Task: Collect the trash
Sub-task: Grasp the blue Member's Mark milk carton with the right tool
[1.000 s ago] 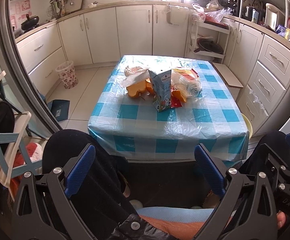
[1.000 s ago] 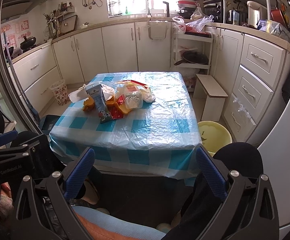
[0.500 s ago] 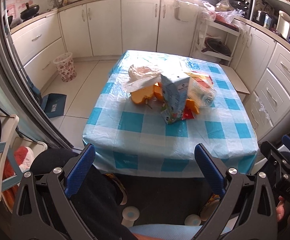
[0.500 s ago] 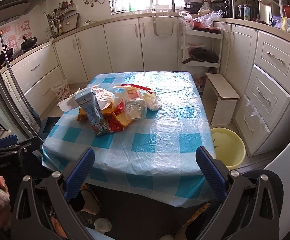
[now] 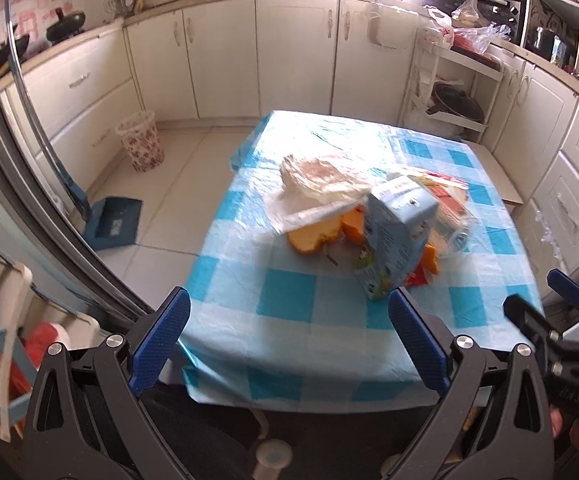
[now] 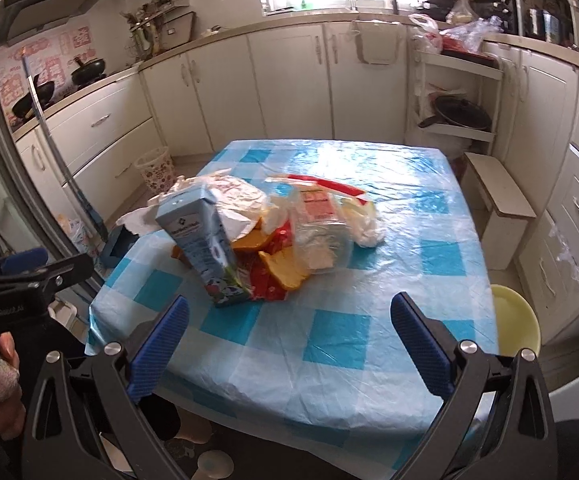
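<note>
A heap of trash lies on the table with the blue-checked cloth (image 5: pixel 289 320) (image 6: pixel 369 340). A light blue milk carton (image 5: pixel 393 240) (image 6: pixel 205 248) stands upright at its front. Behind it lie orange peel pieces (image 5: pixel 313 236) (image 6: pixel 285 272), a white plastic bag (image 5: pixel 321 180) (image 6: pixel 233 196), a clear plastic bag (image 6: pixel 325 236) and red wrappers (image 6: pixel 265 284). My left gripper (image 5: pixel 289 340) is open and empty over the table's near edge. My right gripper (image 6: pixel 289 340) is open and empty, to the right of the left one.
A patterned waste basket (image 5: pixel 139 146) (image 6: pixel 157 170) stands on the floor by the left cabinets, a blue dustpan (image 5: pixel 111 222) nearer. A yellow basin (image 6: pixel 515 320) sits on the floor right of the table, beside a small white stool (image 6: pixel 497 196). Cabinets line the walls.
Both grippers have risen and moved forward toward the table. The trash heap looks larger and closer. Nothing on the table has moved.
</note>
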`<state>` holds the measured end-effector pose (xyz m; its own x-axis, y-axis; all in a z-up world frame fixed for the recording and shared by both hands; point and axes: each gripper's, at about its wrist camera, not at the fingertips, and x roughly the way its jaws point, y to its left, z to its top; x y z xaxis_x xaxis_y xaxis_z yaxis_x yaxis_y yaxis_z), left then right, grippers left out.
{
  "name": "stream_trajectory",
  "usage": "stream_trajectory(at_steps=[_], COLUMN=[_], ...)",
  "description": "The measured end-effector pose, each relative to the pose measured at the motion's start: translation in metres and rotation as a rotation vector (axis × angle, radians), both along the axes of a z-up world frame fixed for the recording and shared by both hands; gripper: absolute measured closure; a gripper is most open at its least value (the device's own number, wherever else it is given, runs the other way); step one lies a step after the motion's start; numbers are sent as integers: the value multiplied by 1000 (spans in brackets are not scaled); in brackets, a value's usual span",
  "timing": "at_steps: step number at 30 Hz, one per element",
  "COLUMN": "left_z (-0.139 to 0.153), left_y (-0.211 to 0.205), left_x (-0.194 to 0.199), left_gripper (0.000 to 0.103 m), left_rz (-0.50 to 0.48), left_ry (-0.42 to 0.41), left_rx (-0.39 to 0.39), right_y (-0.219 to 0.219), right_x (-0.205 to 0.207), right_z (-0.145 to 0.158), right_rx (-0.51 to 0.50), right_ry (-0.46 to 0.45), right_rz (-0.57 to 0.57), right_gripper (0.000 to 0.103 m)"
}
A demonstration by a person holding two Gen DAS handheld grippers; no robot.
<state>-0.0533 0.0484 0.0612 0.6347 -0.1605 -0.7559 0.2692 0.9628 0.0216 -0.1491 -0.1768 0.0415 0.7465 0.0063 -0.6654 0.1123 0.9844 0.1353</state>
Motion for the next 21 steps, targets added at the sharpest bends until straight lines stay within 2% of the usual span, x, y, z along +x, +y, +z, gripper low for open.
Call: stream_trajectory(at_steps=[4,10,12,16,17,18,20,21], left_z=[-2,-23,-24,-26,-24,-22,-18,-17], left_y=[0,-8,-4,6,9,12,20,23], left_x=[19,48,55,61,62,61,65,68], left_gripper=[8,8,8,8,8,8,8,8], left_rz=[-22,-118,-119,-102,-109,-116,-116,-109], left_ry=[-33,5,14,34,35,36,46,60], left_rx=[73,155,137,83,51,24,-39,-69], right_y=[29,48,50,51,50,49,46,43], right_x=[27,62,74,92,94,95,97,95], right_z=[-9,-24,-30,-36,-36,-36,-36,-35], right_rx=[-73,-135,-126,-101,-89,-70,-36,-27], right_ry=[-8,-39,-34,-30,-30,-32,-31,-41], right_rz=[98,157,175,184,189,199,216,216], right_gripper=[6,9,20,32,41,57,75,76])
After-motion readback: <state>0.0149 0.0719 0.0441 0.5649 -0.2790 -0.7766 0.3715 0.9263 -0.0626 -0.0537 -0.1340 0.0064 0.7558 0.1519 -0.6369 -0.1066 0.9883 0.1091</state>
